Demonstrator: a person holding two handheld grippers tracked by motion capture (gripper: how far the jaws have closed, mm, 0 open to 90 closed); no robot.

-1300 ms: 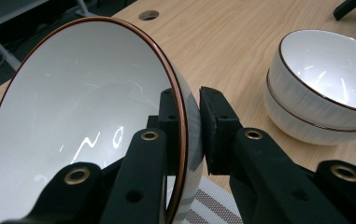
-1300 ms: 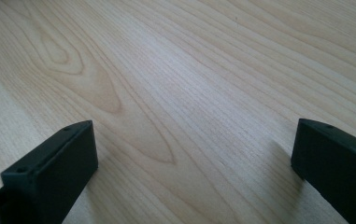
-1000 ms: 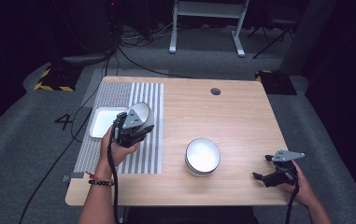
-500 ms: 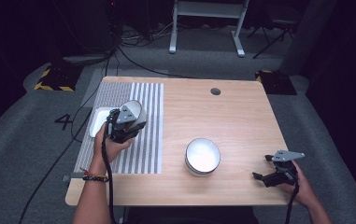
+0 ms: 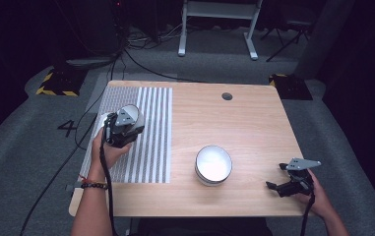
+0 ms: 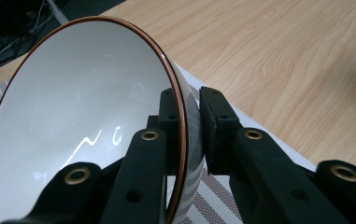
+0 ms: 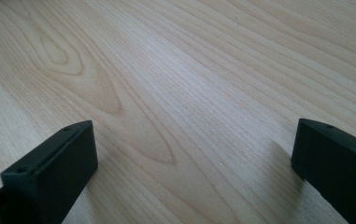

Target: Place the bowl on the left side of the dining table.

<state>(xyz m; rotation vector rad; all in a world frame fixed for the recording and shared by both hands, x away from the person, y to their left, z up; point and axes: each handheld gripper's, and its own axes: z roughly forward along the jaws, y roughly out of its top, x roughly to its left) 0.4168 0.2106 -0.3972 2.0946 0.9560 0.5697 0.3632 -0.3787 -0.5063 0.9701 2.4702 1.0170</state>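
Between the jaws of the left hand-held gripper (image 6: 192,135), clenched on its wall, a white bowl (image 6: 77,121) with a thin brown rim is held tipped on edge above the striped mat (image 5: 148,142), nothing inside it. Off to that gripper's right, a second white bowl (image 5: 214,164) sits upright and empty on the wooden table (image 5: 244,123), well apart. Farther right, the right hand-held gripper (image 5: 279,178) rests near the table's edge, jaws spread wide with only bare wood between them.

Left gripper (image 5: 121,129) hides most of tray (image 5: 101,119).
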